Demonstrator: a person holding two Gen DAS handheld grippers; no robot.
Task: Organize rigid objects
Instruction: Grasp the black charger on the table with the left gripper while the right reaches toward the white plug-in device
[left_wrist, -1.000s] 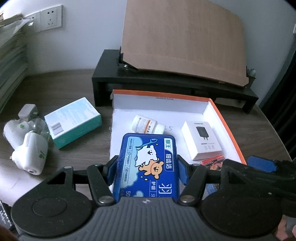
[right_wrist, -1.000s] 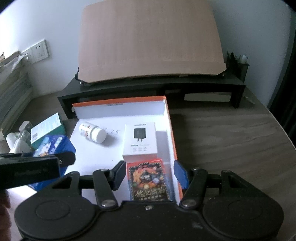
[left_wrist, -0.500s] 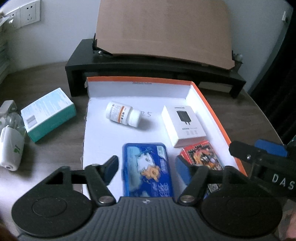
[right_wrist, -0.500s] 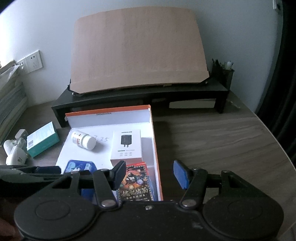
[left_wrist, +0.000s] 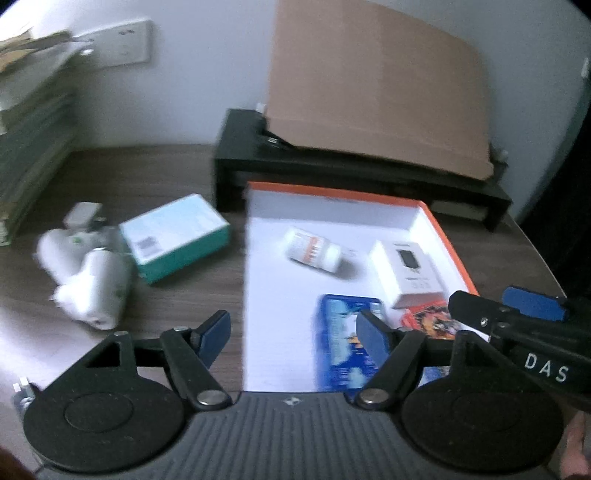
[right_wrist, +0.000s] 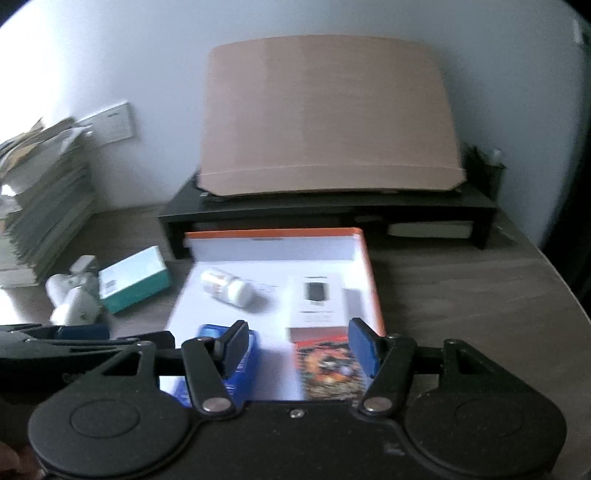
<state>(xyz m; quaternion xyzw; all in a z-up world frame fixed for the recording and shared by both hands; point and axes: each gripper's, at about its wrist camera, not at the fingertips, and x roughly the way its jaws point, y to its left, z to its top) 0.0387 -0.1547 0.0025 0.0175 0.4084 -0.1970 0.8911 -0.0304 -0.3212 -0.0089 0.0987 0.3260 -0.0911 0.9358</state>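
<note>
A white box with an orange rim (left_wrist: 439, 236) holds a pill bottle (left_wrist: 314, 251), a white charger carton (left_wrist: 410, 269), a blue tin (left_wrist: 340, 332) and a red card pack (left_wrist: 428, 321). My left gripper (left_wrist: 293, 332) hangs over the box's left edge, jaws opening, with nothing between them; the tin lies partly behind its right finger. My right gripper (right_wrist: 300, 343) hovers above the box's near right corner, jaws opening. The card pack (right_wrist: 328, 369) lies below, between its fingers, and the pads do not press on it. A teal carton (left_wrist: 173, 236) and white plastic devices (left_wrist: 92, 291) lie on the desk to the left.
A black monitor stand (right_wrist: 332, 206) with a leaning cardboard sheet (right_wrist: 328, 114) stands behind the box. A stack of papers (right_wrist: 44, 210) rises at the far left under a wall socket (left_wrist: 118, 48). Bare wooden desk (right_wrist: 461, 295) stretches right of the box.
The left gripper let go of the blue tin, which now lies in the box, and swung left with wider jaws. The right gripper drew back and up from the card pack.
</note>
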